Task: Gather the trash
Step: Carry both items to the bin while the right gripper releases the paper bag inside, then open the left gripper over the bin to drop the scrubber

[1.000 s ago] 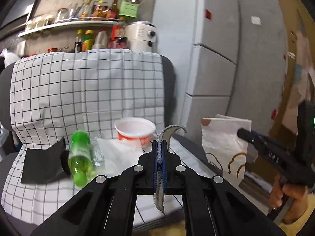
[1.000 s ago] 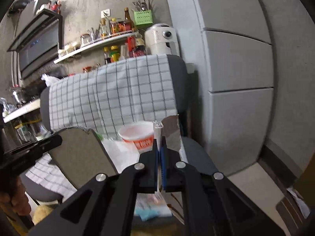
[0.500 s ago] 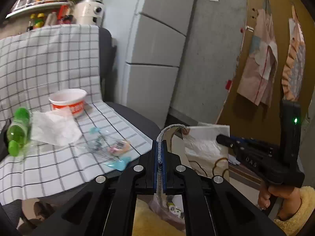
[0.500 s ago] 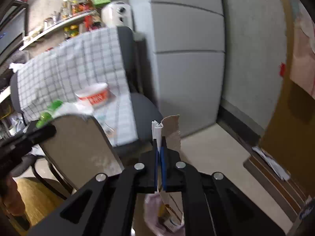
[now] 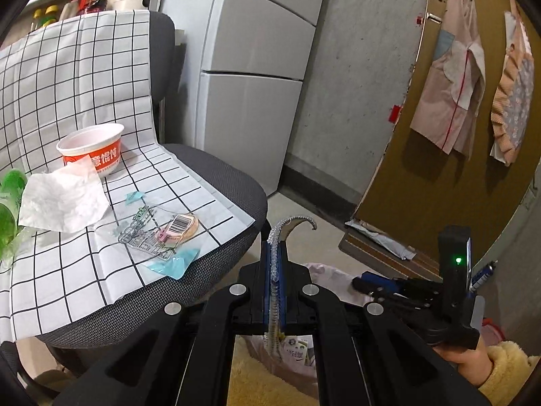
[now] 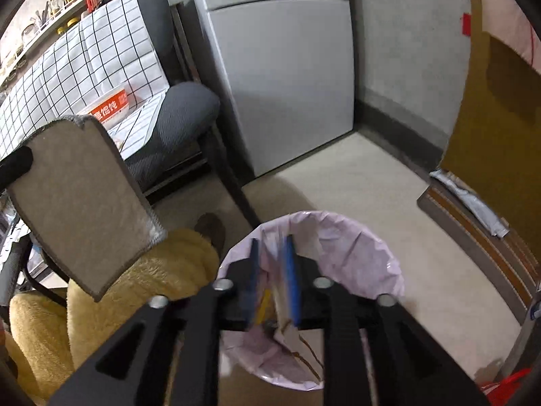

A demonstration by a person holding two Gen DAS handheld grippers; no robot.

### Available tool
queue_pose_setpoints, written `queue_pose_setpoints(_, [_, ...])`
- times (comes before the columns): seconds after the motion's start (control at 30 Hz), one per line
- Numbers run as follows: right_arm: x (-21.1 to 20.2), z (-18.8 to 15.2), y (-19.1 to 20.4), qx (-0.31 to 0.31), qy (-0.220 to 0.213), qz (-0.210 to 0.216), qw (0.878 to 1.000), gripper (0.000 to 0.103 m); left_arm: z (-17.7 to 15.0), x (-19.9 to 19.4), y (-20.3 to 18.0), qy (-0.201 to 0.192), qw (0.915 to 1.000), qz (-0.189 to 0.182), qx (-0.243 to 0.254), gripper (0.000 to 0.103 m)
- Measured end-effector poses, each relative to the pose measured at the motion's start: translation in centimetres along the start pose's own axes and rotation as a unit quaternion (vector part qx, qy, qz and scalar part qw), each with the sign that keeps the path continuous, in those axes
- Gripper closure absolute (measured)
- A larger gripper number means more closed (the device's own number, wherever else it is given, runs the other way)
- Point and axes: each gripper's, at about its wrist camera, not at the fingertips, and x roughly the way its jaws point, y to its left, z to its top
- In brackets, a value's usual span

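Note:
My left gripper [image 5: 277, 260] is shut on a flat brown pad with a grey edge [image 5: 287, 233], seen edge-on here. The same pad [image 6: 81, 203] shows broadside at the left of the right wrist view. My right gripper [image 6: 272, 253] hangs over a pink-lined trash bin [image 6: 358, 247] with its jaws opening. A white paper bag with brown print [image 6: 287, 331] is slipping down between them into the bin. From the left wrist view, the right gripper [image 5: 361, 282] sits low at the right, above the bin's liner [image 5: 324, 270].
A grey chair [image 5: 216, 176] draped in a checked cloth carries a red-and-white noodle cup [image 5: 91, 150], a crumpled tissue [image 5: 62, 199], a clear wrapper [image 5: 159, 237] and a green bottle [image 5: 10, 196]. A fridge [image 6: 280, 77] and brown door [image 5: 439, 135] stand behind. A yellow fleece sleeve [image 6: 142, 277] is beside the bin.
Both grippers swung away from the chair and dropped toward the bin on the floor. The right jaws parted and released the paper bag. The left stays shut on the pad.

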Motion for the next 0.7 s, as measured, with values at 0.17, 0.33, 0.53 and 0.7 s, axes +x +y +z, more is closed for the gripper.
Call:
queue_pose_setpoints(0.17, [-1.1,0.6,0.8,-0.009,-0.017,0.014,1.000,0.072,0.0,-0.1,0.0,0.001,1.0000,0.005,0.000,0.099])
queue_pose_setpoints(0.33, [-3.4,2.1,0.4,-0.003,-0.053,0.006,0.999,0.072,0.1,0.0,-0.3,0.003,0.9999,-0.011,0.007,0.099])
queue_pose_setpoints(0.53, [-6.4,4.2,-1.1,0.015,-0.105,-0.016,0.994,0.072,0.3,1.1,-2.6,0.012,0.9979,-0.051,0.038,0.099])
queue_pose_setpoints(0.7, [-8.4,4.8,-2.9,0.033,-0.133,-0.026,0.990,0.071,0.8,3.7,-5.0,0.035,0.9937,-0.089,0.058,0.099])
